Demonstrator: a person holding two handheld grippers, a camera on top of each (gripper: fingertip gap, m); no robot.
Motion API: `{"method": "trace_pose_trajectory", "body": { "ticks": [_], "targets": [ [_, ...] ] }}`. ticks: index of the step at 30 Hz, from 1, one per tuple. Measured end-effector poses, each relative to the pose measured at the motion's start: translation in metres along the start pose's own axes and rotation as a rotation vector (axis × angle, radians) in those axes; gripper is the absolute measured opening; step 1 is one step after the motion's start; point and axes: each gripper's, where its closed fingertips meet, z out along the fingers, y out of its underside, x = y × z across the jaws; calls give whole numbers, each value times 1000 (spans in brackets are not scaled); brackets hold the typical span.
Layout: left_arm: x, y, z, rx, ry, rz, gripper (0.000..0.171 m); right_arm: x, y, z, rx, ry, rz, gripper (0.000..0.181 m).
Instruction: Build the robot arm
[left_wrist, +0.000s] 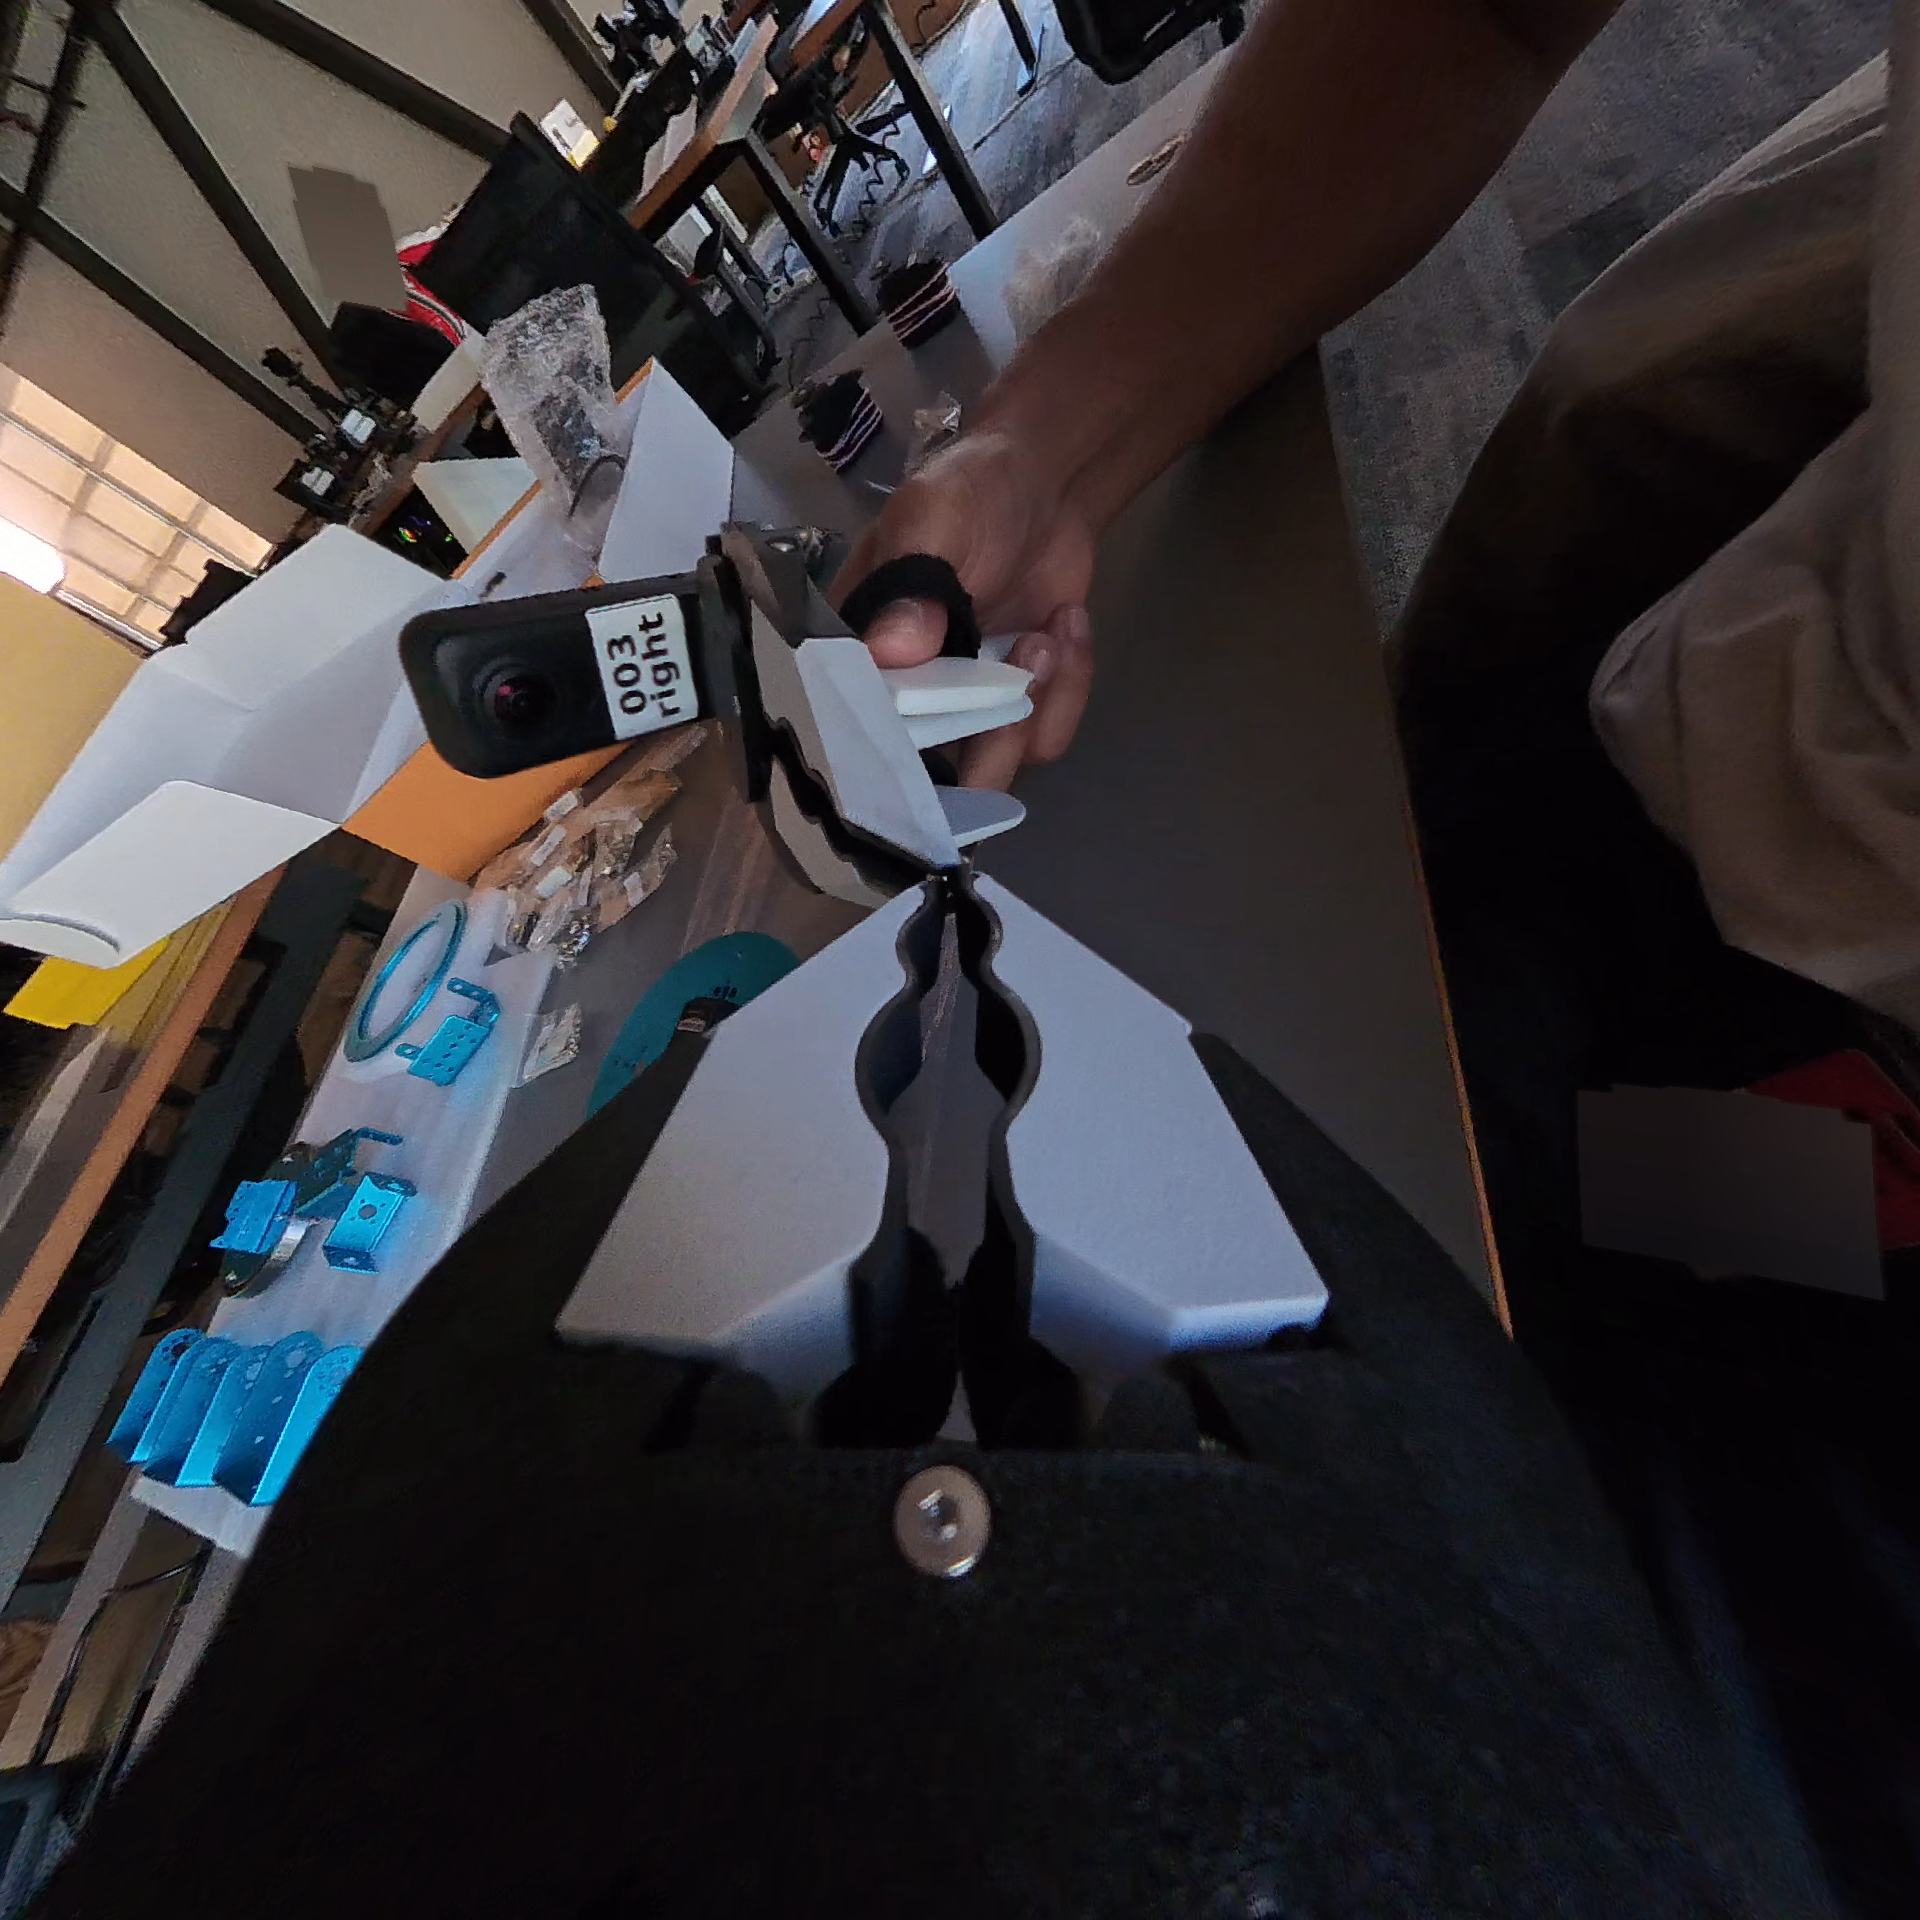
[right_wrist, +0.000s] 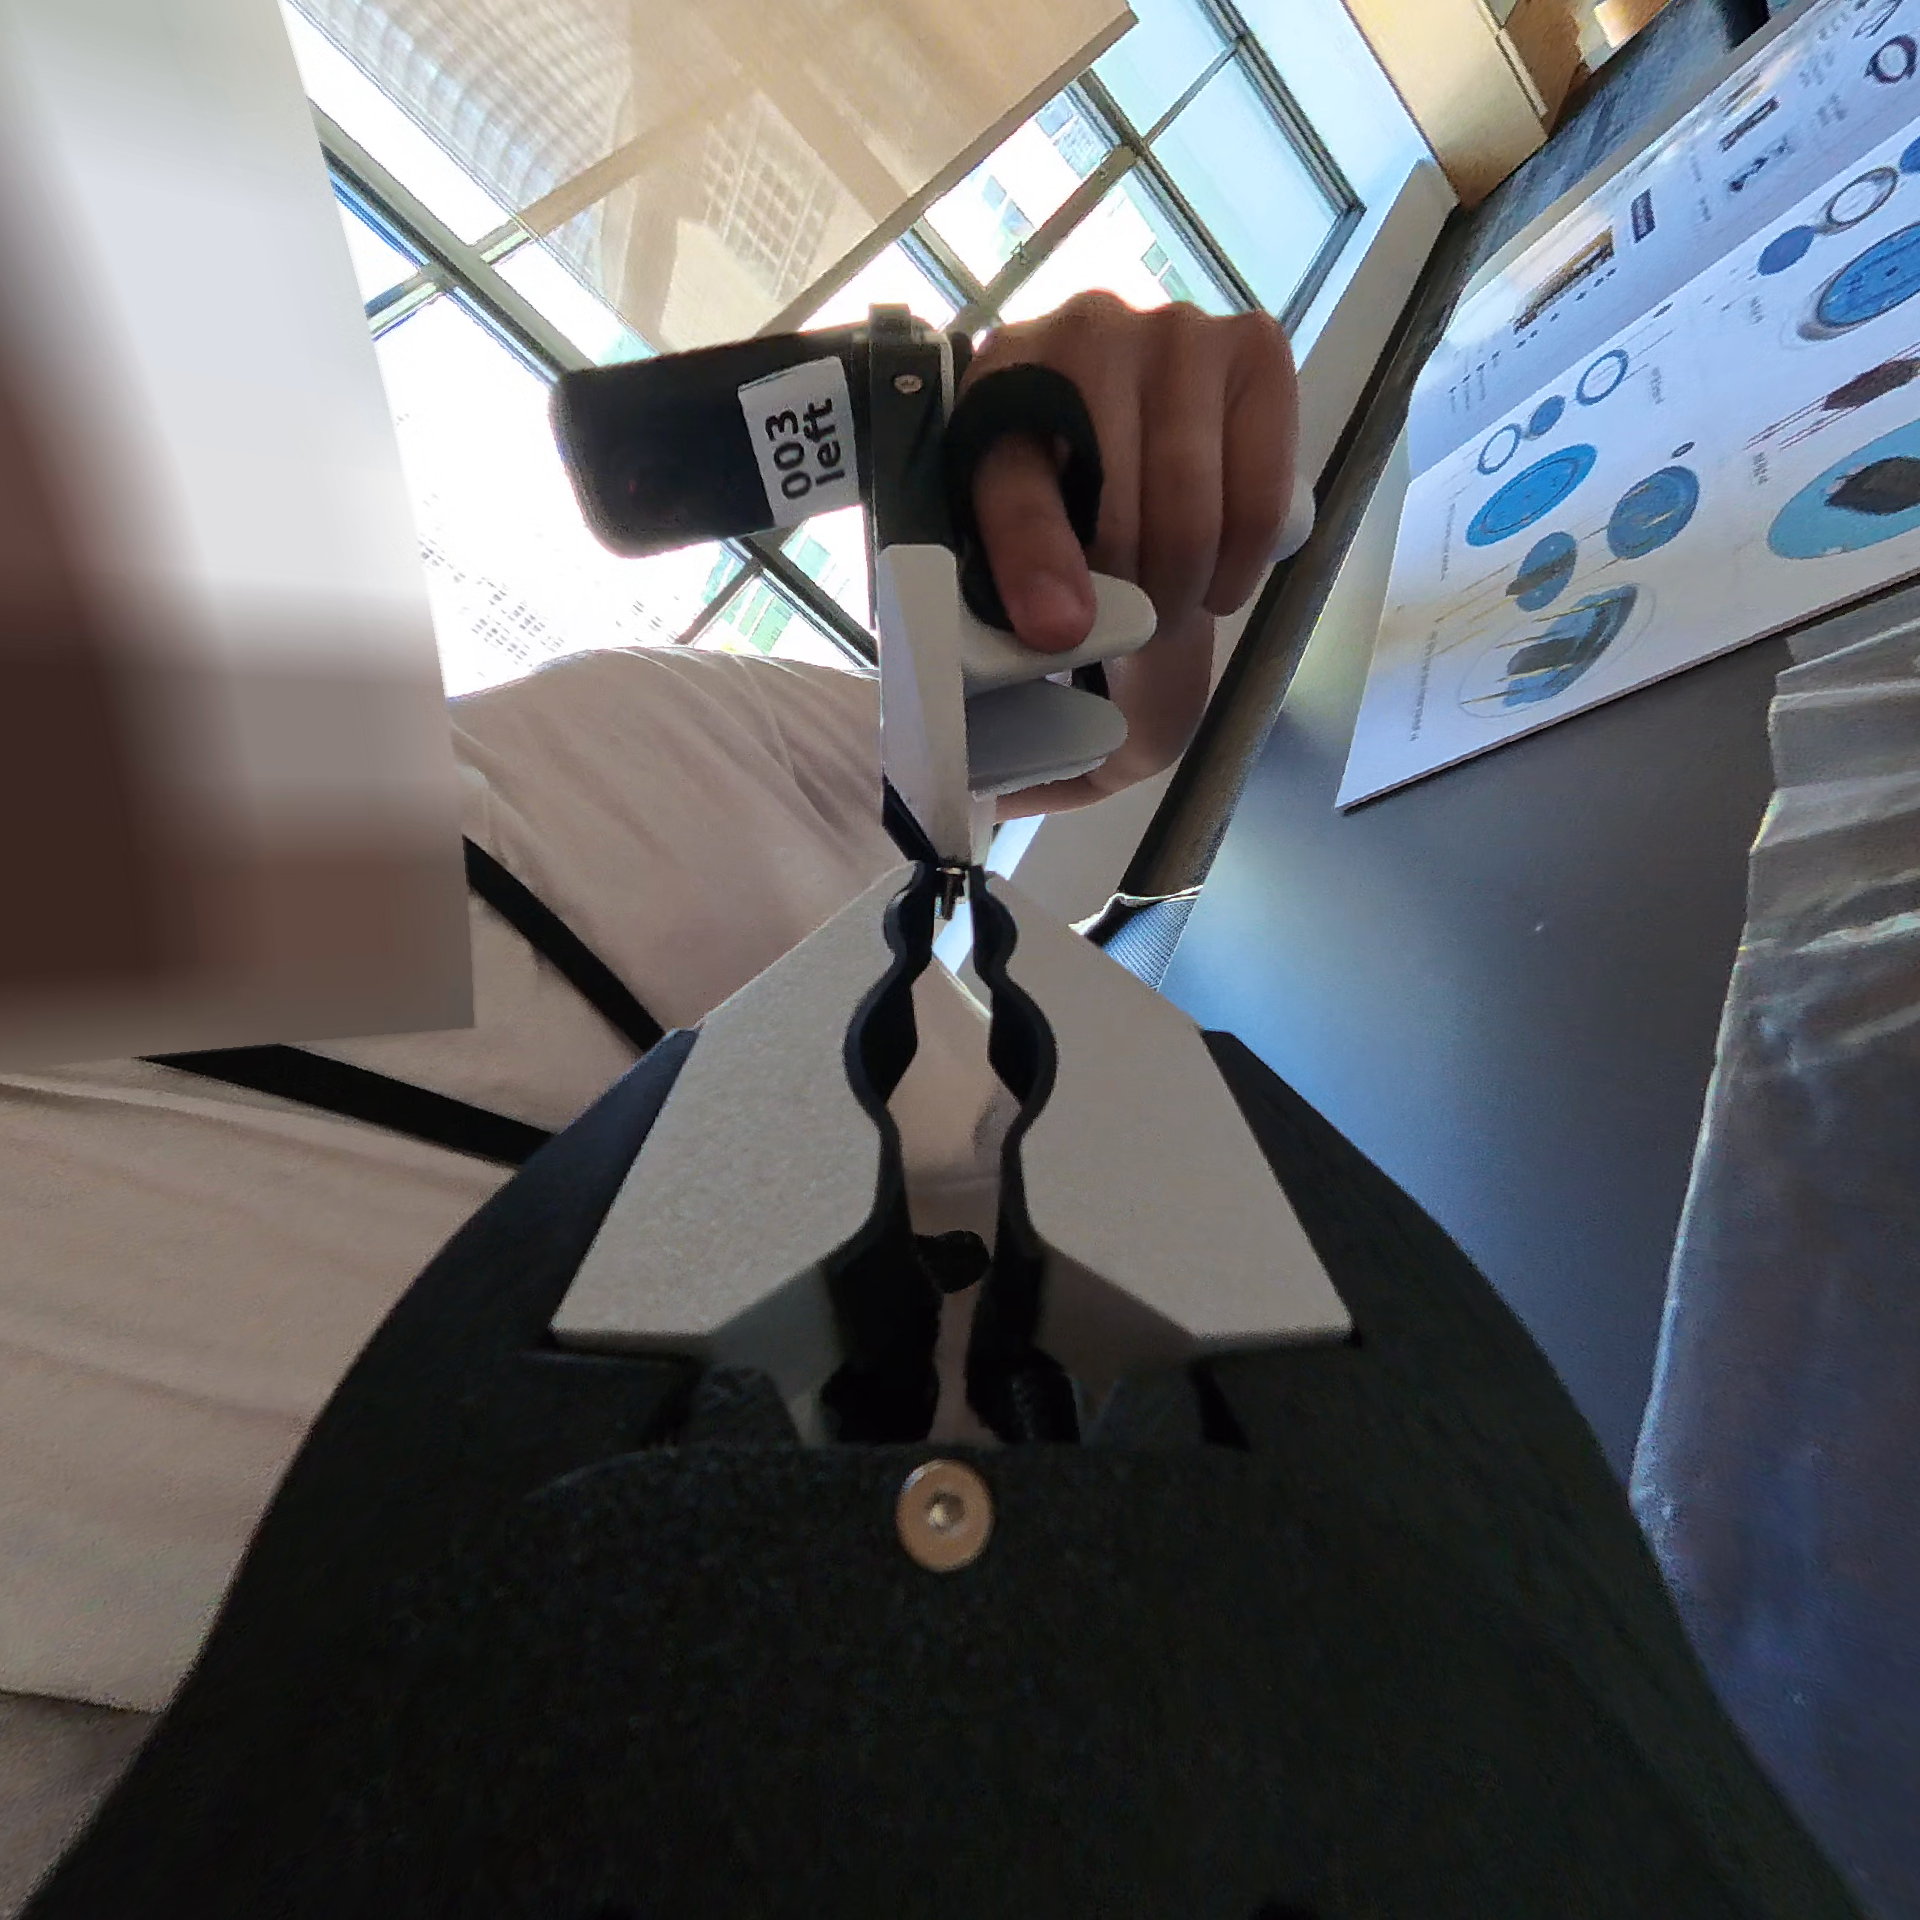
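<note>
My left gripper and my right gripper meet tip to tip in the air above a dark grey table. A small metal screw sits pinched between the right gripper's fingertips. A small glint of it shows where the tips touch in the left wrist view. The left gripper's tips are closed on its other end. The right gripper shows in the left wrist view, held by a hand. The left gripper shows in the right wrist view, held by a hand.
Blue metal brackets, a blue ring, a teal disc and bags of small hardware lie on a white sheet at the left. Open white boxes stand behind. A printed parts sheet and a plastic bag lie to the right. Less than 4 cm separates the two grippers' tips.
</note>
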Motion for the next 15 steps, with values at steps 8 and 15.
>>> {"method": "trace_pose_trajectory", "body": {
  "ticks": [8,15],
  "targets": [
    [-2,11,4,-25,-41,-22,0,10,-1,-4,-10,92,-39,5],
    [-10,30,13,-96,-107,44,0,30,-5,-21,-2,237,-107,10]
  ]
}}
